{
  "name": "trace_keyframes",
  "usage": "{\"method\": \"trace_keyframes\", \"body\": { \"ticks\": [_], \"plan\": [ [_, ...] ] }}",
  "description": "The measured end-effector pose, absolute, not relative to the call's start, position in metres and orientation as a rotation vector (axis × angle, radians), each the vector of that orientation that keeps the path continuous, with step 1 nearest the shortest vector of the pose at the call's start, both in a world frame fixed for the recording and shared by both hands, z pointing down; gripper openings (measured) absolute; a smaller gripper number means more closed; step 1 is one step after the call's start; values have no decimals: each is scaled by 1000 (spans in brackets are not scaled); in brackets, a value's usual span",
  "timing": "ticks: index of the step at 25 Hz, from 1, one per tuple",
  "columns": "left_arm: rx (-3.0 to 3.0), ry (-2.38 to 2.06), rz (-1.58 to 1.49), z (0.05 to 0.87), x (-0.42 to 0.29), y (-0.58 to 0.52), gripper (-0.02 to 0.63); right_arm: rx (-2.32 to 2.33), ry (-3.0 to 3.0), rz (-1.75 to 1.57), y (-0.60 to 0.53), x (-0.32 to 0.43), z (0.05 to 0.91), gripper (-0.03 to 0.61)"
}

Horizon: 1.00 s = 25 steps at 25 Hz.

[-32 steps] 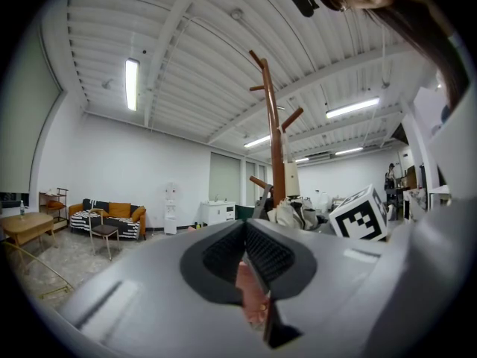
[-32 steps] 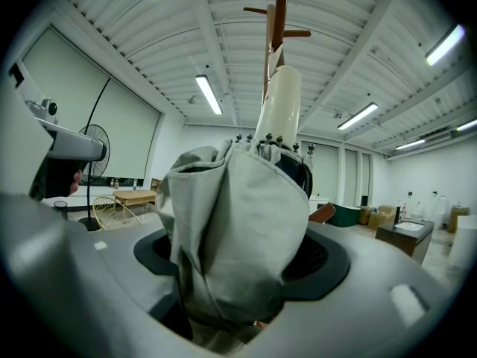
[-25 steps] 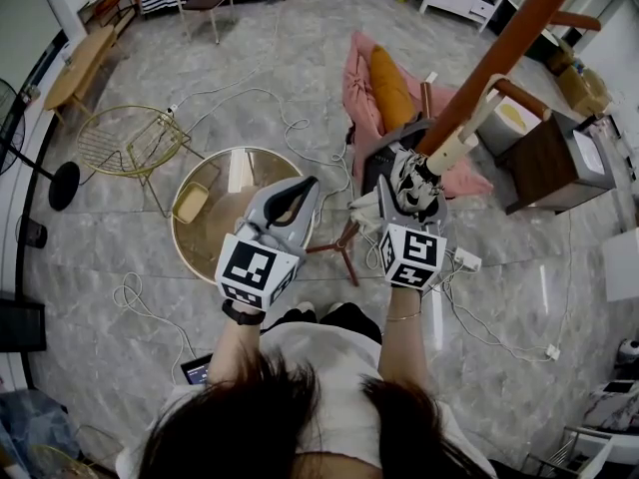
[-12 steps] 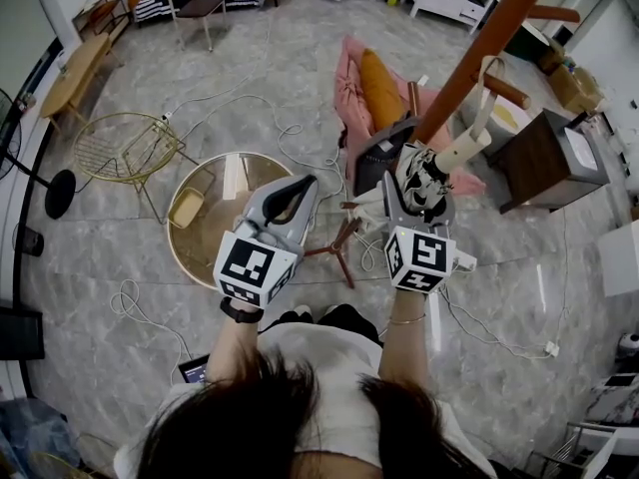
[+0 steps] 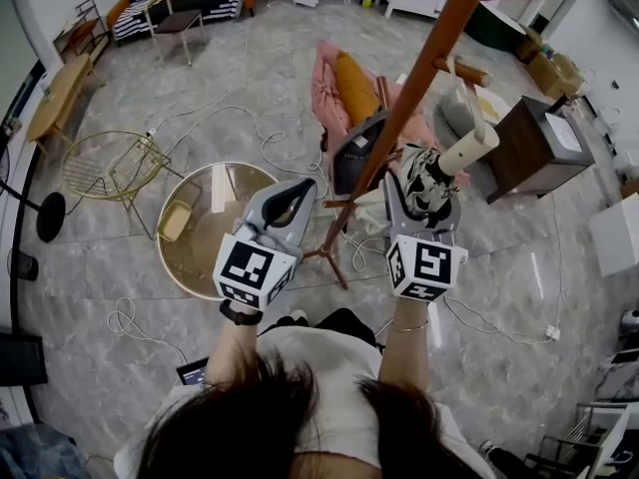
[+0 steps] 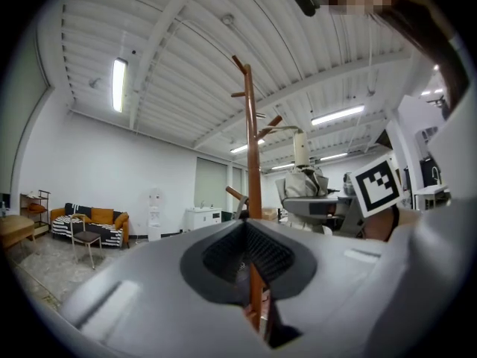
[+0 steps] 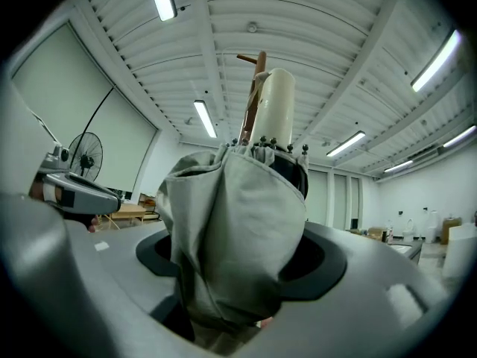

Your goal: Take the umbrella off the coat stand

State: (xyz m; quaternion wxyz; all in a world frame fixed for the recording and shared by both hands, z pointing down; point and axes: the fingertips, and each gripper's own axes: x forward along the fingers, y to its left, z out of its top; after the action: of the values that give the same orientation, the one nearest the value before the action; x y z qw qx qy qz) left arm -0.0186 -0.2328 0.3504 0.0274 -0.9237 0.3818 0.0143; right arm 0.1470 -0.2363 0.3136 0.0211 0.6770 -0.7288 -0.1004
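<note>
The brown wooden coat stand (image 5: 419, 78) rises between my two grippers; its pole (image 6: 252, 162) stands straight ahead in the left gripper view. My right gripper (image 5: 424, 183) is shut on the folded grey umbrella (image 5: 427, 196), whose cream handle (image 5: 469, 150) points up and away beside the pole. The umbrella's thin strap (image 5: 461, 98) runs up to a peg (image 5: 464, 71); whether it still loops over it I cannot tell. In the right gripper view the grey canopy (image 7: 238, 230) fills the jaws. My left gripper (image 5: 285, 203) is shut and holds nothing, left of the pole.
Below on the marble floor are a round glass table (image 5: 185, 267), a gold wire chair (image 5: 105, 163), a pink chair with an orange cushion (image 5: 344, 88), a dark wooden cabinet (image 5: 524, 148) and loose cables (image 5: 270, 138). The stand's feet (image 5: 334, 257) spread near my legs.
My right gripper has risen with the umbrella, and the handle now sits higher beside the pole. The left gripper has shifted slightly and stays shut.
</note>
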Motion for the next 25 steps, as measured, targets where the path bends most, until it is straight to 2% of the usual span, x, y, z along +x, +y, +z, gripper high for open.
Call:
{"method": "trace_keyframes", "body": {
  "ticks": [13,25],
  "plan": [
    [-2908,1017,55,341,40,-221,58,2194,-2192,-404,-192,192,273,336],
    [-2971,838,37,338,112,-203,58,2263,-2050,-269,-150,256,298,336]
  ]
}}
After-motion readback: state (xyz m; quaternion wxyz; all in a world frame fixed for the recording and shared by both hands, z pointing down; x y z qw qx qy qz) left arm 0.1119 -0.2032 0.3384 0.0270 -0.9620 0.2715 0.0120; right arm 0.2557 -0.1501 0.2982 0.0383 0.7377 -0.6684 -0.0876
